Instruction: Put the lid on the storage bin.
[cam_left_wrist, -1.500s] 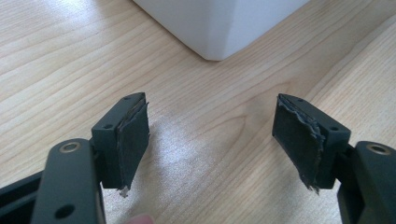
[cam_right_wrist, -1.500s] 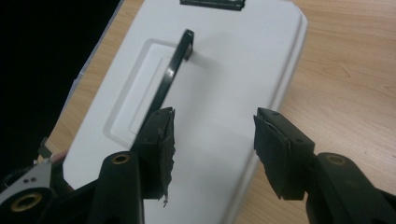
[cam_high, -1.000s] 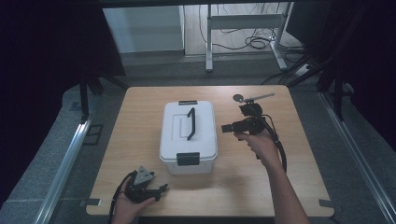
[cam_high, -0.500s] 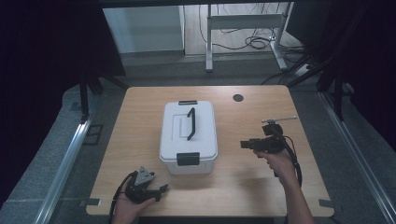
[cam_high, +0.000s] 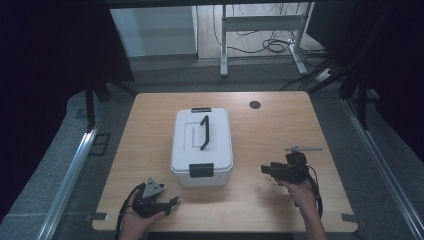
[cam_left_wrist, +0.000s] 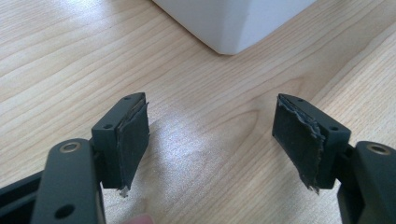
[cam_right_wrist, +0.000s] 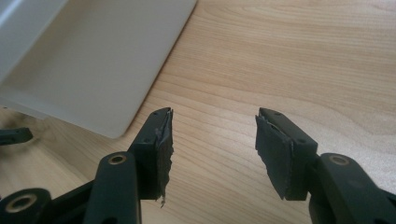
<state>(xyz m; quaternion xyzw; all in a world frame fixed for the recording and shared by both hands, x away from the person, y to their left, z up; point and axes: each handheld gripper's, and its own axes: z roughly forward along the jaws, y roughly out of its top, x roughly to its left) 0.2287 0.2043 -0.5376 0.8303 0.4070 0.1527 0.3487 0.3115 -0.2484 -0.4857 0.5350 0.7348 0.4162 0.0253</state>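
Note:
A white lidded storage box (cam_high: 201, 146) with a black handle (cam_high: 204, 132) and a black front latch (cam_high: 201, 170) stands in the middle of the wooden table (cam_high: 260, 130). My left gripper (cam_high: 172, 202) rests low at the front left, open over bare wood (cam_left_wrist: 210, 133), with the box's corner (cam_left_wrist: 233, 23) ahead of it. My right gripper (cam_high: 263, 169) is held to the right of the box, open and pointing at its side (cam_right_wrist: 93, 70). Nothing sits between its jaws (cam_right_wrist: 212, 135).
A dark round grommet (cam_high: 255, 104) is set into the table near the back edge. Beyond the table stand a metal frame (cam_high: 260, 30) and loose cables (cam_high: 275, 46) on the floor. Metal rails (cam_high: 67, 180) run along both sides.
My right gripper has drawn back from beside the box's handle toward the front right of the table. The left gripper has stayed put.

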